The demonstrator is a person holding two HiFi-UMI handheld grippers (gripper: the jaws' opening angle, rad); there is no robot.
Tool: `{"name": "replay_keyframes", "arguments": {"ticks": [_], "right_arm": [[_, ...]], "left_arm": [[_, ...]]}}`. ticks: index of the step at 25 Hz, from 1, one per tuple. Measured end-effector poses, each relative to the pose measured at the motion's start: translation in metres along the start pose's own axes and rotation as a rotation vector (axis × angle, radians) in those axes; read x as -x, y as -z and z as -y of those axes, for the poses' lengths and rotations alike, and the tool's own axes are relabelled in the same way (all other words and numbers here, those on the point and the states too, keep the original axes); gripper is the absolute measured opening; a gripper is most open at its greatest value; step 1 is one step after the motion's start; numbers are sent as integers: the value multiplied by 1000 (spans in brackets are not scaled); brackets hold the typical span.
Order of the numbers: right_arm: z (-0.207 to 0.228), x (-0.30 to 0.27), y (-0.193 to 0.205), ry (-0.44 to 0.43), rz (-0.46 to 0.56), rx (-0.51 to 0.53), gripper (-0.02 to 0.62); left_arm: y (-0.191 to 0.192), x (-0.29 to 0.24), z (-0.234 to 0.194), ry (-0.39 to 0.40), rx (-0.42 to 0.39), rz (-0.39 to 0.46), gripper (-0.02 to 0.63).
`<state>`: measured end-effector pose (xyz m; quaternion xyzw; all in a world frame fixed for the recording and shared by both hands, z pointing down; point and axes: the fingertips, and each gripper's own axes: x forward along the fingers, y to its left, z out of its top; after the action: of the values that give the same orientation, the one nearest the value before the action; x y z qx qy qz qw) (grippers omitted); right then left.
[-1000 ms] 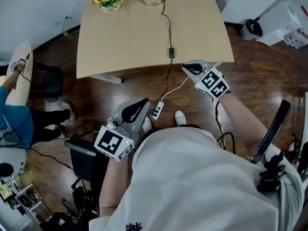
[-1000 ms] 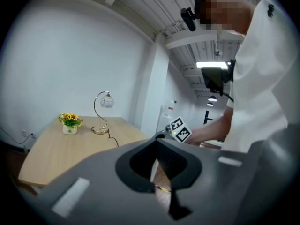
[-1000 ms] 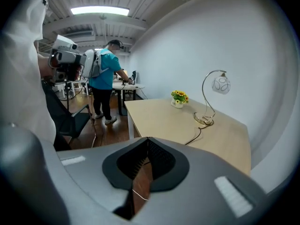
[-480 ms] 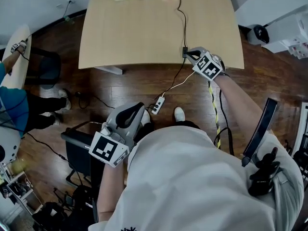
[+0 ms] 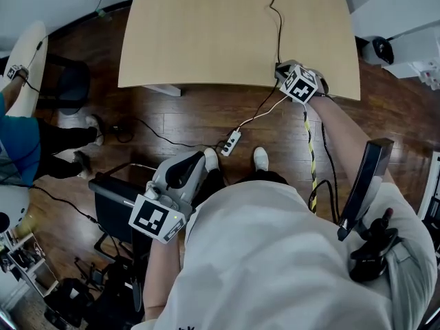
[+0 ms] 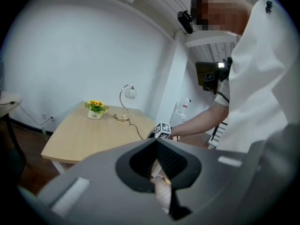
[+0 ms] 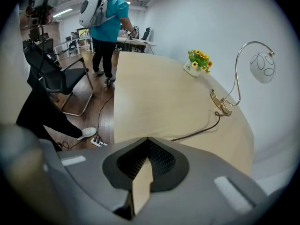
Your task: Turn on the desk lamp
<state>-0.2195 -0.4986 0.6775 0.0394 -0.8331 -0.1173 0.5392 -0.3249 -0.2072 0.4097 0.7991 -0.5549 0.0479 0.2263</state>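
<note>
The desk lamp has a thin arched gold stem and a white globe head; it stands on its round base at the far end of the wooden table. Its dark cord runs down the table to the near edge. My right gripper is at that edge, right over the cord, shut with nothing between its jaws. The cord's part under it is hidden. My left gripper is held low by my body, off the table, shut and empty.
A small pot of yellow flowers stands on the table left of the lamp. A white power strip and cables lie on the wood floor below the table edge. A person in a teal shirt and a black chair are at the left.
My right gripper has moved forward from beside the table to the cord at its near edge. The left gripper stays by my body.
</note>
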Motion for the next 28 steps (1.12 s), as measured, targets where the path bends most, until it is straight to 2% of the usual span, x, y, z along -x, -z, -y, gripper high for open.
{"name": "replay_keyframes", "arguments": {"ticks": [9, 17, 22, 24, 28], "right_arm": [[-3, -5, 10, -22, -61, 7, 2], [-4, -10, 10, -6, -56, 7, 1], [1, 9, 5, 57, 46, -119, 1], [0, 30, 1, 81, 115, -181, 1], [-22, 84, 11, 76, 258, -282, 1]], "left_arm": [[4, 11, -12, -30, 17, 8, 17], [7, 6, -9, -22, 10, 3, 17], [8, 6, -3, -14, -6, 4, 17], [6, 5, 1, -15, -19, 13, 17], [3, -8, 26, -17, -33, 20, 17]]}}
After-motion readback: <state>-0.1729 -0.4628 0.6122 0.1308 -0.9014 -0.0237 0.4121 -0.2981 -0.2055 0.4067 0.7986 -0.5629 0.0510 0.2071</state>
